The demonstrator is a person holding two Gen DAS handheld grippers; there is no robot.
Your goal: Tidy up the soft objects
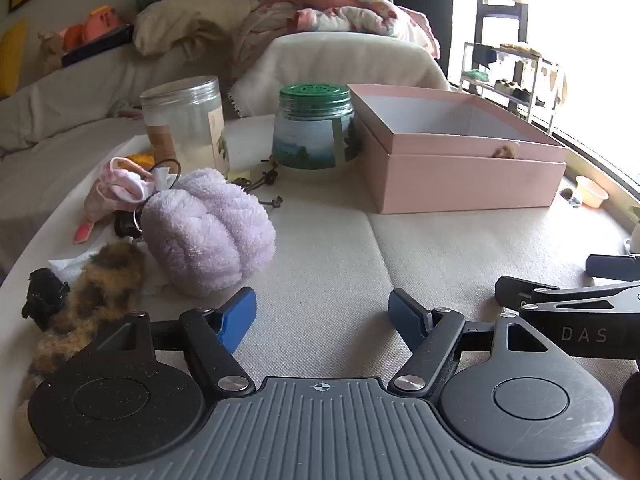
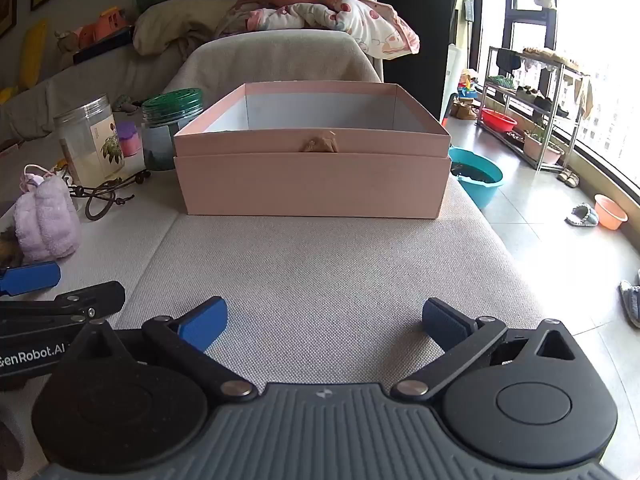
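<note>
A fluffy lilac knot plush (image 1: 208, 228) lies on the beige cushion surface, left of centre; it also shows in the right wrist view (image 2: 46, 222). A brown-orange furry toy (image 1: 96, 292) lies at its near left, with a pink sock bundle (image 1: 120, 186) behind. An open pink box (image 1: 460, 152) stands at the far right, seen straight ahead in the right wrist view (image 2: 312, 160). My left gripper (image 1: 322, 316) is open and empty, just right of the plush. My right gripper (image 2: 324, 322) is open and empty, well short of the box.
A clear plastic jar (image 1: 186, 120) and a green-lidded glass jar (image 1: 314, 128) stand behind the plush, with dark cords (image 1: 260, 184) beside them. A sofa with pillows and blankets (image 2: 312, 12) is behind. The floor to the right holds a teal basin (image 2: 478, 178) and a shoe rack (image 2: 532, 108).
</note>
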